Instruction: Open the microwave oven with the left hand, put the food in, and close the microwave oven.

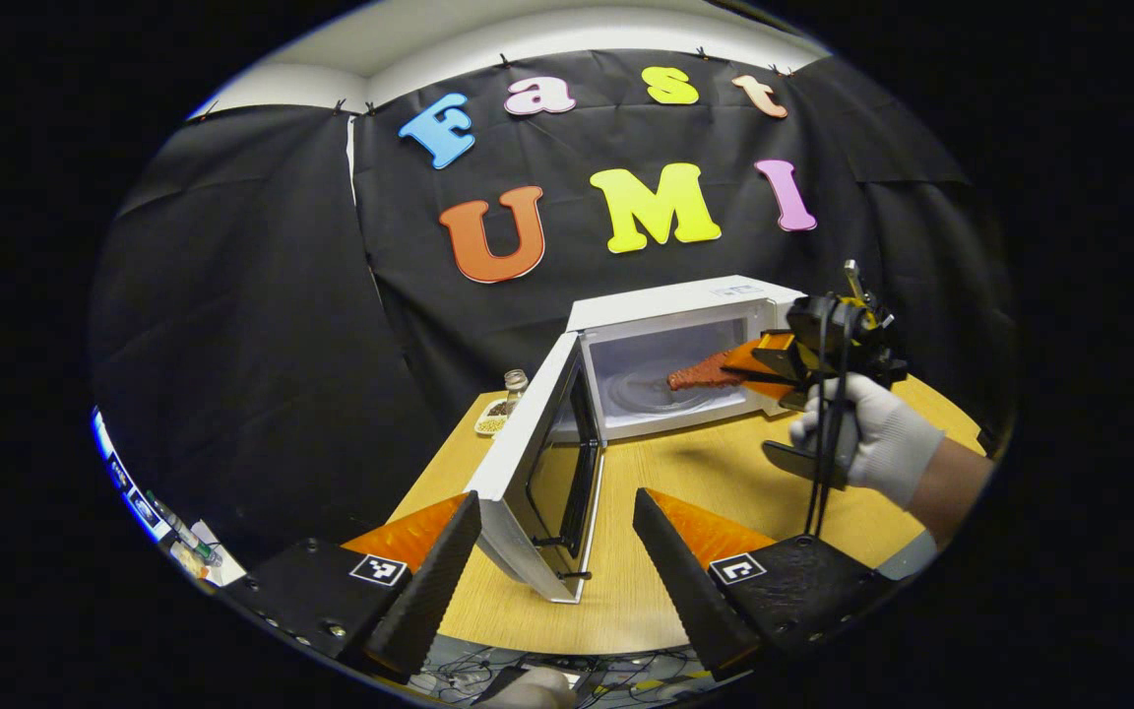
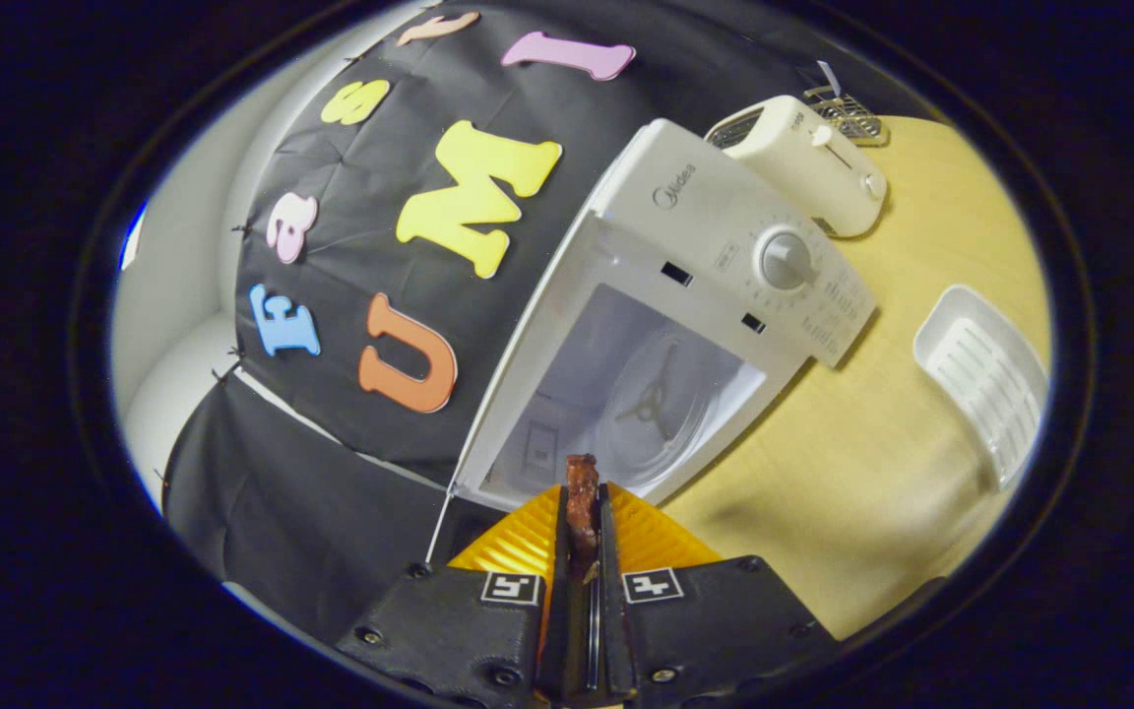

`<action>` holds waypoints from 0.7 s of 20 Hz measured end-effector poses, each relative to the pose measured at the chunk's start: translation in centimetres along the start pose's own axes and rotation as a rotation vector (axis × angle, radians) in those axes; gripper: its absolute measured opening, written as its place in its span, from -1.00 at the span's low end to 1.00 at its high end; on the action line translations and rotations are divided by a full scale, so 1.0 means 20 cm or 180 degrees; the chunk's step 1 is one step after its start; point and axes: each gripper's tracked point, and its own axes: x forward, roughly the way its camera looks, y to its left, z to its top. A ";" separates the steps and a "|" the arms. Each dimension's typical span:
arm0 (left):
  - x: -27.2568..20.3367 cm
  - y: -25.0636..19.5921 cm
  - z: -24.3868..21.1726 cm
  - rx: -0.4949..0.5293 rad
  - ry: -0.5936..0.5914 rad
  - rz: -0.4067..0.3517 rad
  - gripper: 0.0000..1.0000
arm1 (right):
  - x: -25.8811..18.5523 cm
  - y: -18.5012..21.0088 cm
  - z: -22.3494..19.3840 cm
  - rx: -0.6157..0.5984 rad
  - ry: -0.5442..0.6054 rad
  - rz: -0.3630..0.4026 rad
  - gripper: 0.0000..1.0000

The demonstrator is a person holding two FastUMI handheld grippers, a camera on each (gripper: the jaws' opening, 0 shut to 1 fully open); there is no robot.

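Food: I see the reddish-brown strip of food (image 1: 703, 374) right of centre in the left gripper view, poking toward the oven mouth; in the right gripper view it stands low in the middle of the frame (image 2: 582, 492), just in front of the cavity.
Right gripper: my right gripper (image 2: 583, 522) has its two fingers pressed onto the strip from both sides, pinching it. In the left gripper view it sits at the right of the frame (image 1: 759, 366), carried by a gloved hand (image 1: 877, 433).
Microwave oven: the microwave oven (image 1: 685, 300) sits at centre frame on the wooden table (image 1: 715, 473). Its door (image 1: 537, 463) is swung wide toward the lower middle of the frame, and the glass turntable (image 2: 661, 399) inside looks bare.
Left gripper: my left gripper (image 1: 557, 551) has its fingers spread apart at the bottom of the frame, holding nothing, with the door edge between them but, as far as I can tell, not touched.
Step in hand: I judge the opening done and the loading under way; the food is at the mouth, not yet set down.
Next move: I would push the right gripper further in over the turntable, part the fingers, draw back clear, then swing the door shut with the left.
Surroundings: a toaster (image 2: 803, 162) upper right and a white tray (image 2: 985, 379) at the right edge, well apart from the oven opening.
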 end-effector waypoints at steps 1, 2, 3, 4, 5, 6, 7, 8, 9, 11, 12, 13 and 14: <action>0.00 0.01 -0.03 0.0004 0.0027 -0.0009 0.91 | 0.07 -0.01 -0.04 0.0047 -0.0069 -0.0035 -0.66; 0.00 0.02 -0.05 -0.0016 0.0043 -0.0031 0.92 | 0.15 -0.02 -0.06 0.0132 -0.0135 -0.0046 -0.66; 0.00 0.03 -0.06 -0.0046 0.0025 -0.0050 0.92 | 0.21 -0.01 -0.08 0.0240 -0.0210 -0.0039 -0.66; 0.01 0.04 -0.07 -0.0060 0.0040 -0.0054 0.92 | 0.27 -0.02 -0.09 0.0313 -0.0289 -0.0054 -0.65; 0.02 0.05 -0.09 -0.0062 0.0060 -0.0041 0.92 | 0.33 -0.05 -0.09 0.0343 -0.0358 -0.0113 -0.65; 0.02 0.06 -0.10 -0.0084 0.0079 -0.0038 0.92 | 0.37 -0.07 -0.08 0.0365 -0.0452 -0.0174 -0.66; 0.02 0.07 -0.11 -0.0107 0.0065 -0.0037 0.92 | 0.42 -0.09 -0.06 0.0404 -0.0551 -0.0215 -0.65; 0.02 0.08 -0.11 -0.0097 0.0061 -0.0027 0.92 | 0.47 -0.10 -0.05 0.0452 -0.0613 -0.0236 -0.65; 0.03 0.09 -0.13 -0.0074 0.0075 -0.0019 0.92 | 0.51 -0.11 -0.03 0.0470 -0.0684 -0.0234 -0.66; 0.06 0.10 -0.14 -0.0076 0.0122 -0.0032 0.92 | 0.60 -0.17 0.01 0.0475 -0.0796 -0.0362 -0.66; 0.06 0.10 -0.13 -0.0096 0.0107 -0.0027 0.92 | 0.64 -0.19 0.01 0.0460 -0.0824 -0.0383 -0.65; 0.07 0.10 -0.13 -0.0114 0.0113 -0.0025 0.92 | 0.67 -0.20 0.01 0.0462 -0.0811 -0.0408 -0.65; 0.09 0.10 -0.13 -0.0127 0.0116 -0.0028 0.92 | 0.71 -0.22 0.01 0.0427 -0.0806 -0.0447 -0.65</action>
